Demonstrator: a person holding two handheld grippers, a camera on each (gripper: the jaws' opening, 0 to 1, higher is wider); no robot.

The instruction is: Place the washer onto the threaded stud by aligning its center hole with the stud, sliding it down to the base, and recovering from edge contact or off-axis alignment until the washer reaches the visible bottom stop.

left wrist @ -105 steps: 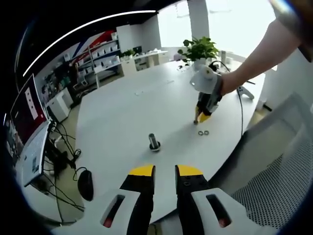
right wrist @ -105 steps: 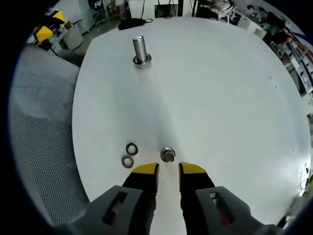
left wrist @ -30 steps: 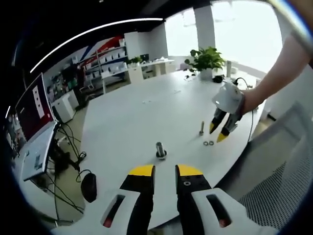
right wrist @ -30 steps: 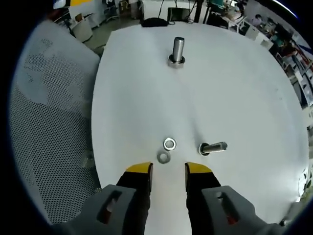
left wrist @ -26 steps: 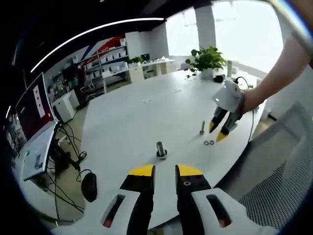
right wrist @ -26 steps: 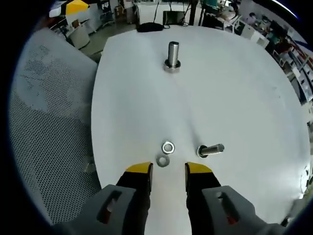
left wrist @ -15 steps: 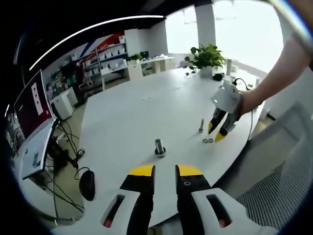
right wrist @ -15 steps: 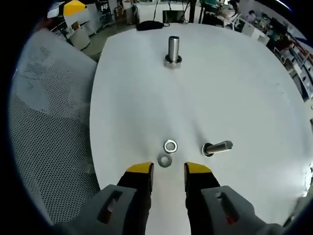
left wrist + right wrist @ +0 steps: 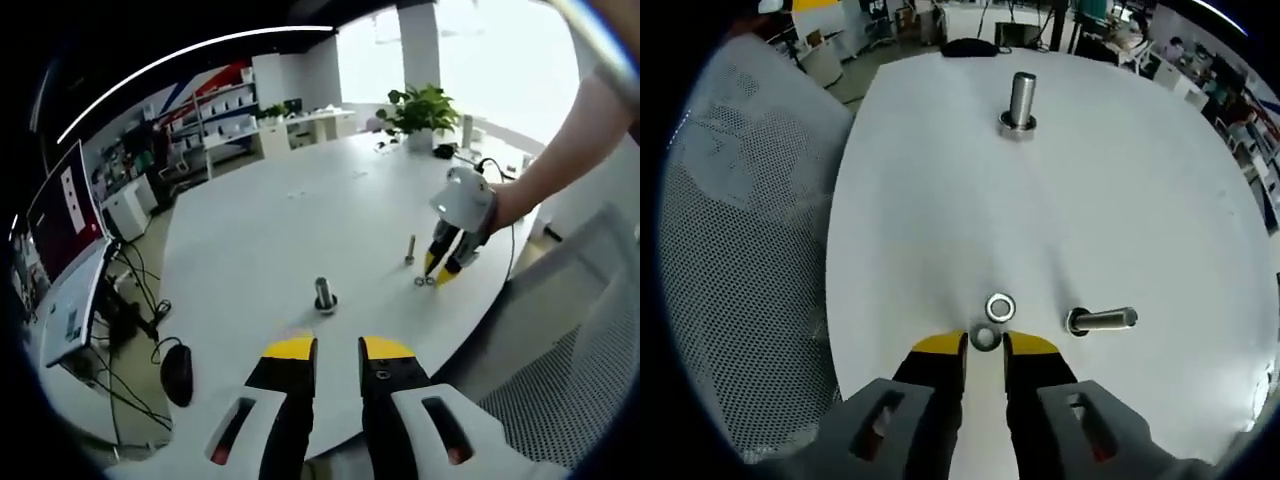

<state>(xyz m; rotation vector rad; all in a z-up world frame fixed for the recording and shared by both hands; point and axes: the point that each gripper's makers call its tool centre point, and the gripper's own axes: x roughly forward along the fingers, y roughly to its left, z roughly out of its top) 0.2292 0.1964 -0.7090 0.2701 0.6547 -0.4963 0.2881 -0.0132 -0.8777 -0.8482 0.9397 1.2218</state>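
Note:
A thick threaded stud (image 9: 324, 295) stands upright on its base in the middle of the white table (image 9: 250, 230); in the right gripper view the stud (image 9: 1021, 103) is far ahead. Two steel washers lie flat near the table edge. My right gripper (image 9: 985, 345) has its yellow tips down on the table, and the jaws pinch the nearer washer (image 9: 985, 338) by its rim. The second washer (image 9: 1000, 307) lies just beyond it. In the left gripper view the right gripper (image 9: 440, 275) points down at the washers (image 9: 421, 281). My left gripper (image 9: 338, 350) hovers back from the stud, jaws slightly apart, holding nothing.
A thinner bolt (image 9: 1100, 320) stands on its head just right of the washers. A mesh chair (image 9: 740, 250) sits by the table edge. A computer mouse (image 9: 176, 372), cables and a monitor (image 9: 60, 300) lie to the left. A potted plant (image 9: 420, 100) is at the table's far side.
My right gripper has come down and forward onto the nearer washer, and its jaws have narrowed from wide apart to touching the washer's rim. The left gripper has barely moved.

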